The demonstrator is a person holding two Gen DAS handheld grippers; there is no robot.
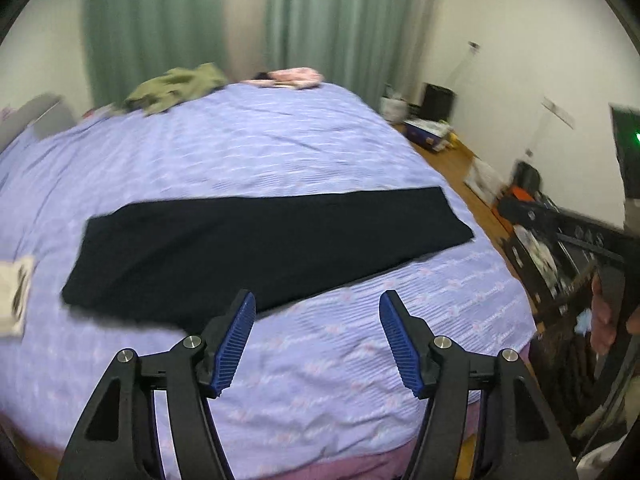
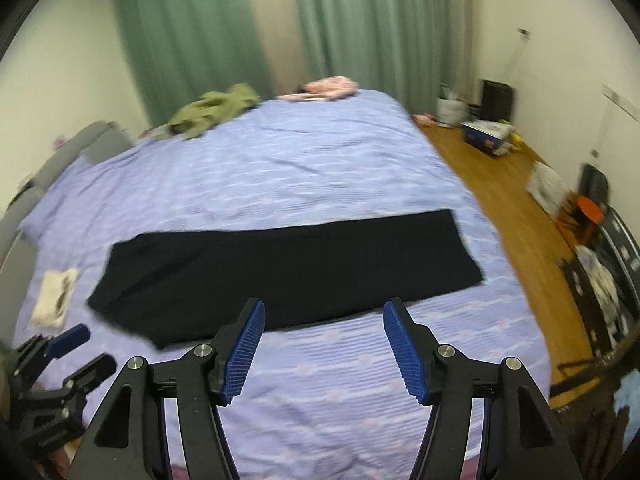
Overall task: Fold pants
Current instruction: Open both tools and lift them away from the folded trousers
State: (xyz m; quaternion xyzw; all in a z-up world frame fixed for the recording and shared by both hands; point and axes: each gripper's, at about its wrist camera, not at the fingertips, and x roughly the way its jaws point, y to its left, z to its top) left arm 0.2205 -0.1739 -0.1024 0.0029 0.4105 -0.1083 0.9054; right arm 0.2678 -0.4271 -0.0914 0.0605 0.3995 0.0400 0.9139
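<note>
Black pants (image 1: 256, 248) lie flat in a long strip across the purple bed sheet (image 1: 248, 152), one leg folded on the other; they also show in the right wrist view (image 2: 288, 272). My left gripper (image 1: 316, 300) is open and empty, held above the bed's near edge, short of the pants. My right gripper (image 2: 324, 308) is open and empty, also just in front of the pants. The left gripper also shows at the lower left of the right wrist view (image 2: 88, 350).
A green garment (image 2: 216, 114) and a pink one (image 2: 328, 88) lie at the bed's far end. A white cloth (image 2: 54, 298) lies left of the pants. Wooden floor (image 2: 516, 208) with boxes and clutter runs along the right side.
</note>
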